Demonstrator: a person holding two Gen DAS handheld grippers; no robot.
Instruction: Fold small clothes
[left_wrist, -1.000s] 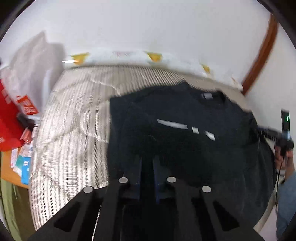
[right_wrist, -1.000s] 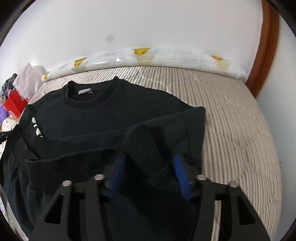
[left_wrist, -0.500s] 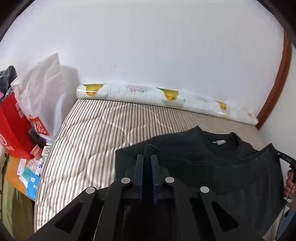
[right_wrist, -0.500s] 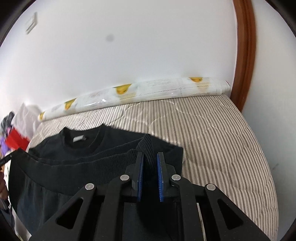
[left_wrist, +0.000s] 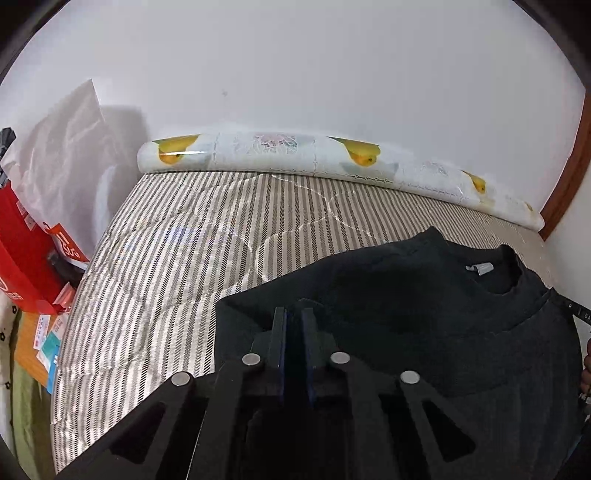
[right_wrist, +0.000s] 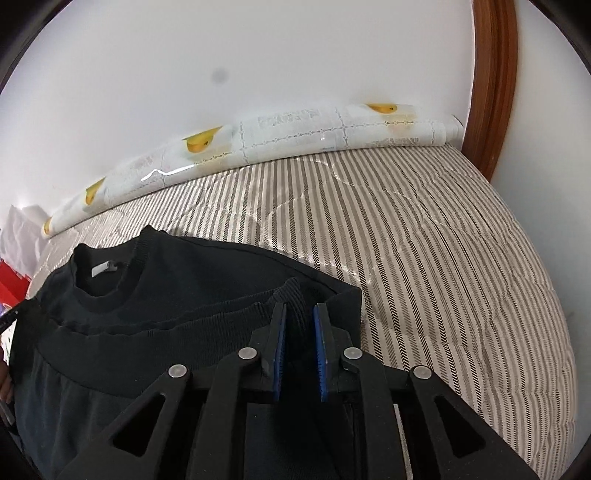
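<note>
A black sweatshirt (left_wrist: 424, 295) lies on the striped mattress (left_wrist: 207, 236), collar and grey neck label (left_wrist: 479, 268) toward the wall. Its ribbed hem is lifted and folded up over the body. My left gripper (left_wrist: 293, 317) is shut on the hem's left corner. My right gripper (right_wrist: 299, 314) is shut on the ribbed hem's right corner (right_wrist: 291, 295) in the right wrist view, where the sweatshirt (right_wrist: 155, 295) and mattress (right_wrist: 443, 266) also show. The hem stretches between both grippers.
A rolled plastic sheet with yellow prints (left_wrist: 295, 155) lies along the white wall at the mattress head. A red bag (left_wrist: 22, 251), a white plastic bag (left_wrist: 62, 155) and boxes stand left of the bed. A brown wooden frame (right_wrist: 491, 85) rises at the right.
Both grippers closed on the hem corners and carried the hem up toward the collar. The white stripe on the sweatshirt's front is now covered.
</note>
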